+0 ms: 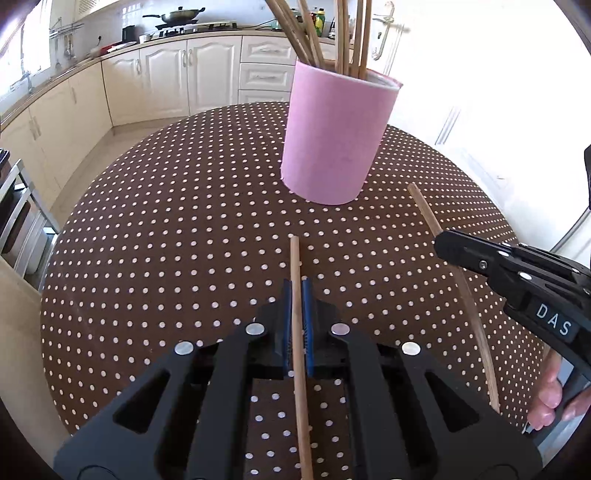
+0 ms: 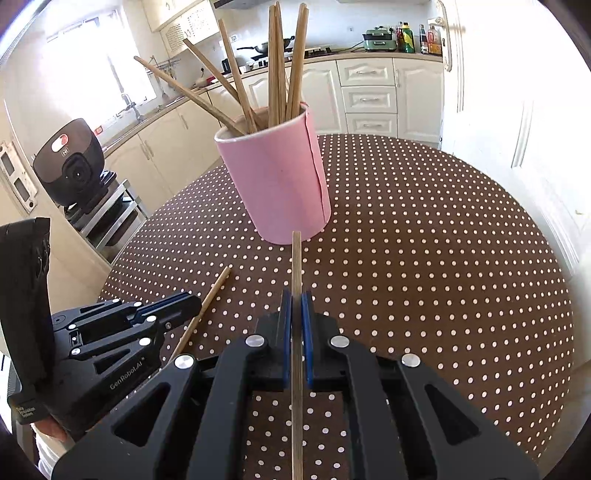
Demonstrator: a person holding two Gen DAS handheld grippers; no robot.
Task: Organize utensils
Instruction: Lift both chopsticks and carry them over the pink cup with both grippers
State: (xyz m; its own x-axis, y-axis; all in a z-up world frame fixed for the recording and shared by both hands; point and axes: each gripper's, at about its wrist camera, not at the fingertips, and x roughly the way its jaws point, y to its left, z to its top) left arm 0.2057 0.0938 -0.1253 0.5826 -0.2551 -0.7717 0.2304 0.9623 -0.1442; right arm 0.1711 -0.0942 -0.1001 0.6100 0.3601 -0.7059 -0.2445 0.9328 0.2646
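Note:
A pink cylindrical holder (image 1: 332,136) stands on the round brown polka-dot table (image 1: 166,229) with several wooden chopsticks (image 1: 314,37) upright in it. It also shows in the right wrist view (image 2: 280,181). My left gripper (image 1: 296,288) is shut on a wooden chopstick (image 1: 295,258) that points toward the holder. My right gripper (image 2: 296,295) is shut on another chopstick (image 2: 296,258), its tip close to the holder's base. In the left wrist view the right gripper (image 1: 443,243) and its chopstick (image 1: 424,210) are at the right. In the right wrist view the left gripper (image 2: 195,302) and its chopstick (image 2: 214,291) are at the left.
Cream kitchen cabinets (image 1: 166,74) and a counter with a stove and wok (image 1: 177,16) run behind the table. A metal rack (image 2: 110,214) stands left of the table. A white door (image 2: 498,92) is at the right. The table edge (image 1: 48,295) curves near left.

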